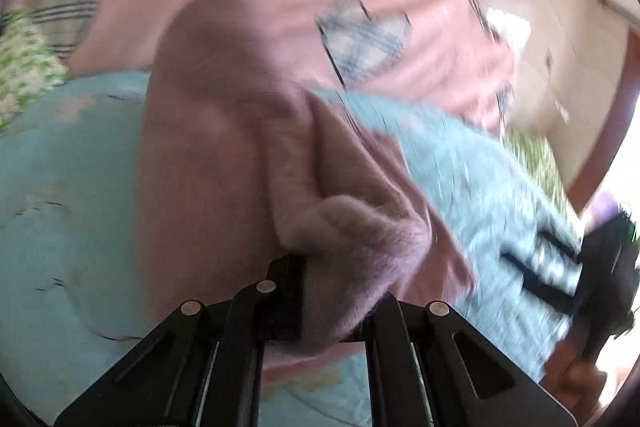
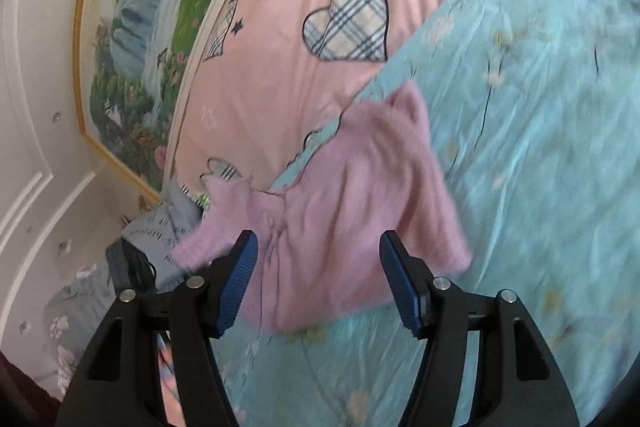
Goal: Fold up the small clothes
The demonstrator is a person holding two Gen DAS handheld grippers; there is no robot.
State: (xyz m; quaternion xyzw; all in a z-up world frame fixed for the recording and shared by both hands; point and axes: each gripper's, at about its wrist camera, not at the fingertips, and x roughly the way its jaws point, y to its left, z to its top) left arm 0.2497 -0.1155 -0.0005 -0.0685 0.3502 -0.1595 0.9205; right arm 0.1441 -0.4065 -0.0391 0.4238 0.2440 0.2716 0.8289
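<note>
1. The bed has a light blue bedspread (image 2: pixel 520 147) with small flowers on it. It fills the view from 12 o'clock round to 6 o'clock in the right wrist view.
2. A pink quilt (image 2: pixel 288 75) with checked heart patches lies at the 12 o'clock side of the bedspread.
3. A framed picture (image 2: pixel 132 39) of a waterfall and flowers hangs on the wall at 10 o'clock. Its top is cut off.
4. The fuzzy pink sweater (image 2: pixel 360 227) lies on the bedspread in the middle of the right wrist view. Its long side runs from 8 o'clock to 1 o'clock. One sleeve sticks out toward 9 o'clock. It looks blurry.
5. A grey cloth (image 2: pixel 160 231) at 8 o'clock has dark writing on it, too blurry to read.
6. The right tool (image 2: pixel 318 281) is wide apart, with blue pads, and holds nothing. The sweater lies just beyond it.
7. The left tool (image 1: pixel 332 291) is pinched on a thick fold of the sweater (image 1: pixel 352 247). The fuzzy cloth hides its tips.
</note>
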